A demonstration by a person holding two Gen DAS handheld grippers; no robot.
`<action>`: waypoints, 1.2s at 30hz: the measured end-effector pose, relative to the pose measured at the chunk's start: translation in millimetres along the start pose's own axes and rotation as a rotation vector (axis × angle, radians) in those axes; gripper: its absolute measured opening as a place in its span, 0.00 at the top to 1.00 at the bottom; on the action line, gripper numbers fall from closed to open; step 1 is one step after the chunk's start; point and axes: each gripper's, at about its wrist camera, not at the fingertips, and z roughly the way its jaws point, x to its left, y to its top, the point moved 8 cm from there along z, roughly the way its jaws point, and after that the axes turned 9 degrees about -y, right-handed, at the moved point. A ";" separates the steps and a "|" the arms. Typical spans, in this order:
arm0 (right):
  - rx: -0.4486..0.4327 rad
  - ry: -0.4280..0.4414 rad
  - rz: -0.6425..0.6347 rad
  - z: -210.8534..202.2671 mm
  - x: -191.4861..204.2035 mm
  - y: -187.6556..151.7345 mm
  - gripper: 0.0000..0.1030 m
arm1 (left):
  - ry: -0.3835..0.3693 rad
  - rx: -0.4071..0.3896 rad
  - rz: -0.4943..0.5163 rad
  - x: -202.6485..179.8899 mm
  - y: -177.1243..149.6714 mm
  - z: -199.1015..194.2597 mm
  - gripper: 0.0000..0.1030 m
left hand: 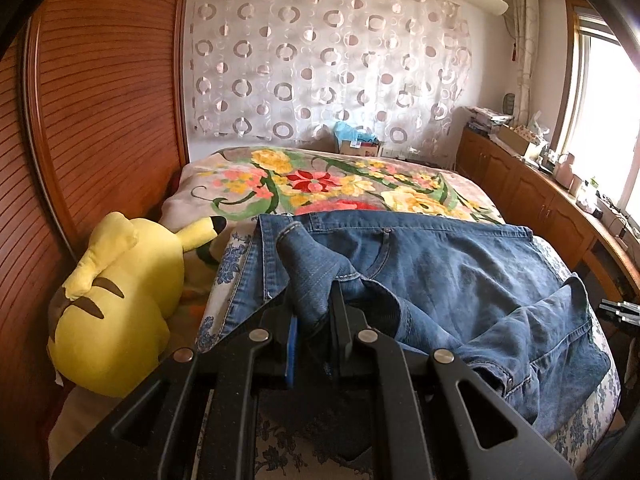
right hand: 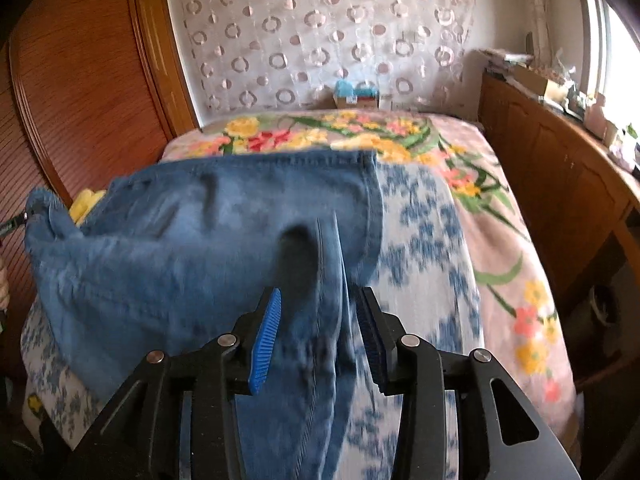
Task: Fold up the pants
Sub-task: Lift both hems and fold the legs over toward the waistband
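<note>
L tongs (left hand: 312, 316) sit clamped on a bunched-up fold of the blue jeans (left hand: 440, 272), denim pinched tight btwn the two black fingers and poking up past them toward 12 o'clock. R tongs (right hand: 318, 332) stand partly apart: blue ribbed pad (right hand: 266, 344) at 9 o'clock looks clear of the cloth, w/ a hanging strip of denim in the gap; can't tell if the dark pad at 3 o'clock brushes it, that view being blurred. No earlier pic to compare. Jeans lie spread across the near end of the bed (right hand: 424, 240), over a white sheet w/ blue flowers; waistband edge runs along the far side at 12 o'clock, one loose corner flopped over at 3 o'clock in the L view. Yellow plush toy (left hand: 116, 300) lies just beside the jeans at 9 o'clock, against the wooden wardrobe (left hand: 100, 100). Beyond the jeans, a floral blanket (left hand: 320, 180) covers the far half of the bed. Far back: a curtain (left hand: 320, 60) w/ ring pattern at 12 o'clock, wooden cabinets (left hand: 540, 200) and a window at 2 o'clock.
</note>
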 end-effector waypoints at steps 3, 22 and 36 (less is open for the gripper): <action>0.031 0.009 0.002 2.8 -0.9 -12.7 0.60 | -0.004 0.005 -0.005 -2.9 -2.2 -0.4 0.87; 0.016 0.122 -0.010 5.2 13.3 -19.3 0.76 | -0.008 0.038 -0.022 2.8 -21.8 -3.5 0.87; -0.110 0.070 0.029 -33.8 -9.6 2.8 0.96 | 0.006 -0.036 -0.028 4.8 1.6 -16.6 0.88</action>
